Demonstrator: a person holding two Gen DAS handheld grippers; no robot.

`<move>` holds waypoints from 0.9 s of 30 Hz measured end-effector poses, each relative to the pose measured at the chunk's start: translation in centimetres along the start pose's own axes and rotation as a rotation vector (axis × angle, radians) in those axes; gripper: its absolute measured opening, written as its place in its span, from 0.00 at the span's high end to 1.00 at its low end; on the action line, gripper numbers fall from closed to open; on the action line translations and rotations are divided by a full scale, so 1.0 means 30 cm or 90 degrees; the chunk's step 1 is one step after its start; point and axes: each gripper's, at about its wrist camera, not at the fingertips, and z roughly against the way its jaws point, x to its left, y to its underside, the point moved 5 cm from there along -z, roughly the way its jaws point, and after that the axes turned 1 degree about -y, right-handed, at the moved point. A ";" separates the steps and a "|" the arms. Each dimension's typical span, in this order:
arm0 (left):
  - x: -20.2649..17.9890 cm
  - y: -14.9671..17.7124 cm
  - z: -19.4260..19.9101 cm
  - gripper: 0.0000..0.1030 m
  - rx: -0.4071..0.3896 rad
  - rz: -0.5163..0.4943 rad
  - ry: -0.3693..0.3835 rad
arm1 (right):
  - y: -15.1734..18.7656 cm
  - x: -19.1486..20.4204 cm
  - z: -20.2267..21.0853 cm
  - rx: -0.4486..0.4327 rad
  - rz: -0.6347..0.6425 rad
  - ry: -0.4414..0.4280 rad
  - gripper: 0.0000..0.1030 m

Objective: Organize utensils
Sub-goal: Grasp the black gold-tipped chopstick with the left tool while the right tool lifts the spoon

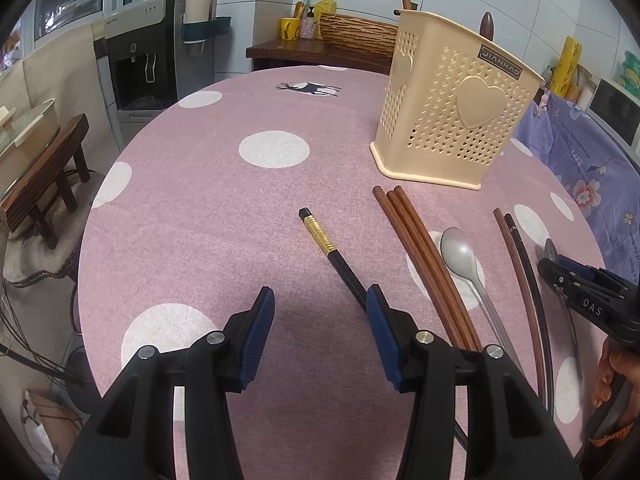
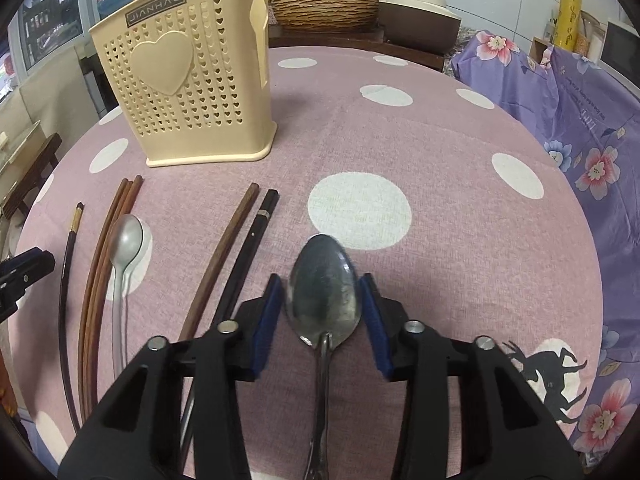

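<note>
A cream perforated utensil holder (image 1: 452,116) stands upright on the pink dotted tablecloth (image 1: 224,200); it also shows in the right wrist view (image 2: 184,76). My left gripper (image 1: 320,300) is open and empty, with a black gold-banded chopstick (image 1: 328,246) by its right finger. My right gripper (image 2: 324,292) is open around the bowl of a dark metal spoon (image 2: 324,296); whether the pads touch it is unclear. Brown chopsticks (image 2: 116,236), a grey spoon (image 2: 126,240), one brown chopstick (image 2: 228,248) and one black chopstick (image 2: 252,244) lie to its left.
A purple floral cloth (image 2: 580,128) covers something at the table's right edge. A woven basket (image 2: 324,10) and a brown pot (image 2: 416,20) sit on a counter behind. A water dispenser (image 1: 140,60) and a wooden stool (image 1: 44,176) stand left of the table.
</note>
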 end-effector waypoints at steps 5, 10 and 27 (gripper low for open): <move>-0.002 0.004 -0.010 0.53 0.007 0.000 0.003 | -0.004 -0.007 0.009 -0.007 -0.010 -0.021 0.63; -0.004 0.001 -0.021 0.53 0.017 0.008 0.010 | -0.033 -0.016 0.114 -0.060 -0.028 -0.054 0.63; -0.056 -0.096 -0.114 0.78 0.074 -0.016 -0.039 | -0.076 -0.025 0.455 -0.213 -0.024 -0.064 0.64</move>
